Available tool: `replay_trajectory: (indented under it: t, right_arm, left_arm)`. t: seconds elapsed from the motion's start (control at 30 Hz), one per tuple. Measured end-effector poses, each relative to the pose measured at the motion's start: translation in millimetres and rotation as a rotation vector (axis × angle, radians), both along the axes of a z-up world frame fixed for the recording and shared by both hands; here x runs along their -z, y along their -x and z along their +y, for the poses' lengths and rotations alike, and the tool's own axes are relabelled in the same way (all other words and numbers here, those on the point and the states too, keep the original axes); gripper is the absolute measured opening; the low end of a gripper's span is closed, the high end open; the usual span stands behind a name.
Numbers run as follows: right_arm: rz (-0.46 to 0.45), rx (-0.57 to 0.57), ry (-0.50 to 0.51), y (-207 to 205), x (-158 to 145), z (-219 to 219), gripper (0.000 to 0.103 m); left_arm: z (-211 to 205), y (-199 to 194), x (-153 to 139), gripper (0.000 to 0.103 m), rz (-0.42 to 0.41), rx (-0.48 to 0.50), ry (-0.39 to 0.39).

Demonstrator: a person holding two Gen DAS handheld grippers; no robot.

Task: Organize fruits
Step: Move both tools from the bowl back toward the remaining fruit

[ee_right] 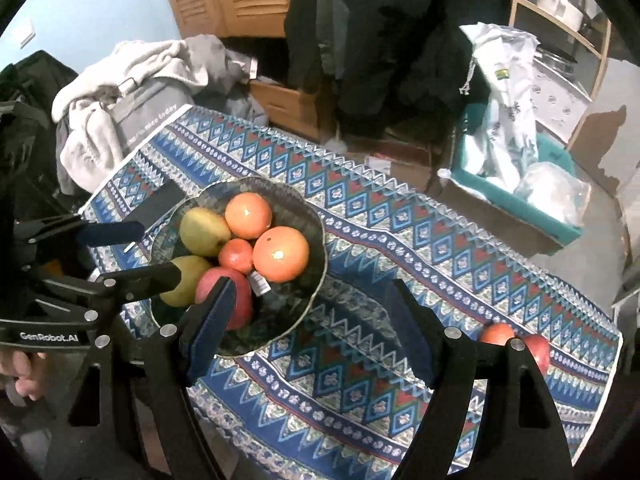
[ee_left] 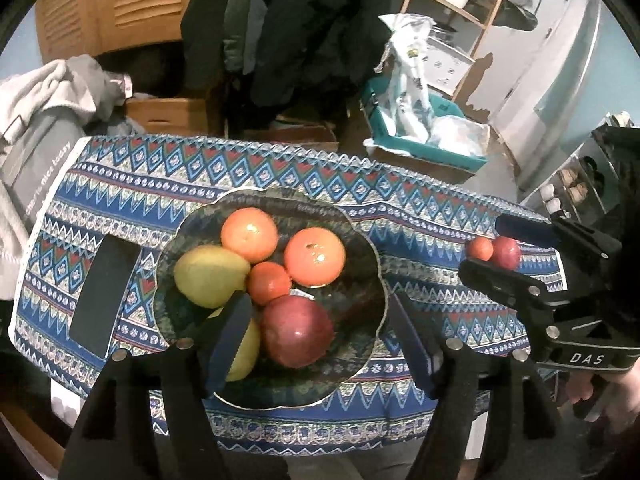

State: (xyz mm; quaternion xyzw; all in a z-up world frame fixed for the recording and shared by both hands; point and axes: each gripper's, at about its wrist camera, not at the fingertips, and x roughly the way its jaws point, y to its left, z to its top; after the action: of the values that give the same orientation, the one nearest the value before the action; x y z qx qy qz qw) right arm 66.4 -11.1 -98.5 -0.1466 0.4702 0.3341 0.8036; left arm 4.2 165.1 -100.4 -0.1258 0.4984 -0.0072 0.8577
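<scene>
A scalloped glass bowl (ee_left: 360,236) (ee_right: 316,216) on the patterned cloth holds two oranges (ee_left: 314,256), a small tangerine (ee_left: 269,282), two yellow-green pears (ee_left: 210,276) and a red apple (ee_left: 297,330). My left gripper (ee_left: 320,336) is open and empty above the bowl's near side. My right gripper (ee_right: 312,332) is open and empty over the cloth right of the bowl. It also shows in the left wrist view (ee_left: 486,246), beside a small tangerine (ee_left: 480,248) and a red apple (ee_left: 507,253) lying on the cloth at the right edge (ee_right: 496,334).
A black phone (ee_left: 105,300) lies on the cloth left of the bowl. Beyond the table stand cardboard boxes (ee_left: 168,114), a teal box with bags (ee_left: 424,136), a heap of clothes (ee_left: 44,92) and a wooden shelf (ee_left: 472,8).
</scene>
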Motion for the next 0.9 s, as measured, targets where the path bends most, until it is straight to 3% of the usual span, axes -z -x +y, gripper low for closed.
replay_trajectory:
  t: [0.13,0.9]
  right_arm:
    - [-0.014,0.02,-0.005,0,-7,-14,0.078]
    - [-0.103,0.217,-0.012,-18,-32,-135,0.078]
  left_arm:
    - [-9,-2,-4,0.078,-0.015,0.014,0.011]
    - [-97,-31,-27,0.078,-0.048,0.154,-0.022]
